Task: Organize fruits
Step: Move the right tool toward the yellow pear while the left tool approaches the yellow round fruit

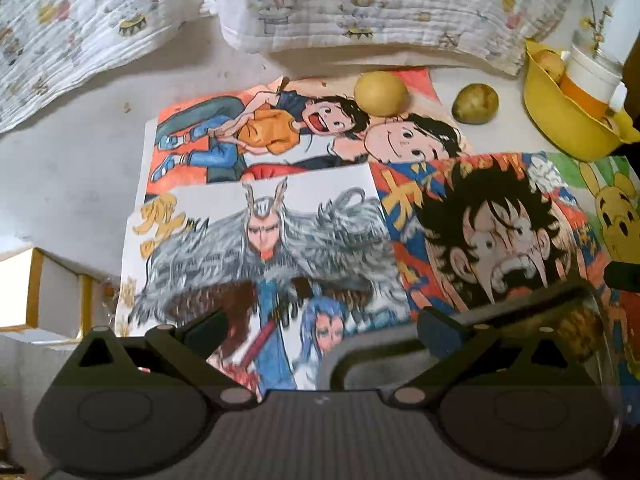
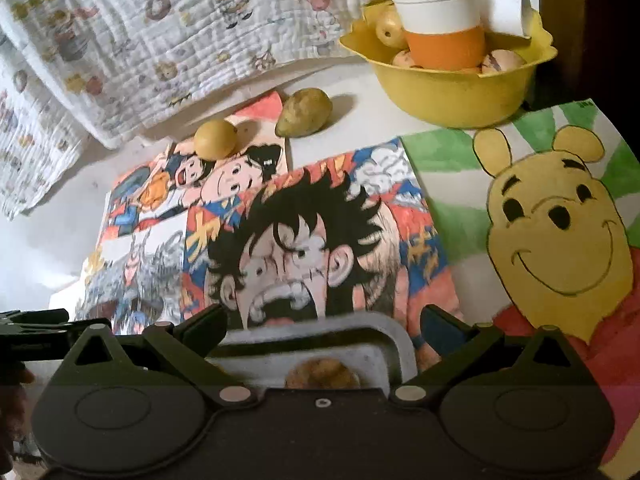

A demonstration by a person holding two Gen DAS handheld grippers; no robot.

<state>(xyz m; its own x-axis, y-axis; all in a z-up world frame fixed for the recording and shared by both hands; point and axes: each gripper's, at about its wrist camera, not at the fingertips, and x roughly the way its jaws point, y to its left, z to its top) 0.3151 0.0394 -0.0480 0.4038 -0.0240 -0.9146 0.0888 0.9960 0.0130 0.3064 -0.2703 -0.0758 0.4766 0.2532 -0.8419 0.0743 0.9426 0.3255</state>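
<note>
A round yellow fruit and a green-brown fruit lie far out on the table, near the drawings' back edge. A yellow bowl at the back right holds more pale fruit and a white-and-orange cup. A grey tray sits close under both grippers, with a brown fruit in it. My left gripper is open and holds nothing. My right gripper is open too, above the tray.
Cartoon drawings cover the tabletop. A quilted printed blanket hangs along the back. A white box with yellow edges stands at the left. The left tool shows at the right view's left edge.
</note>
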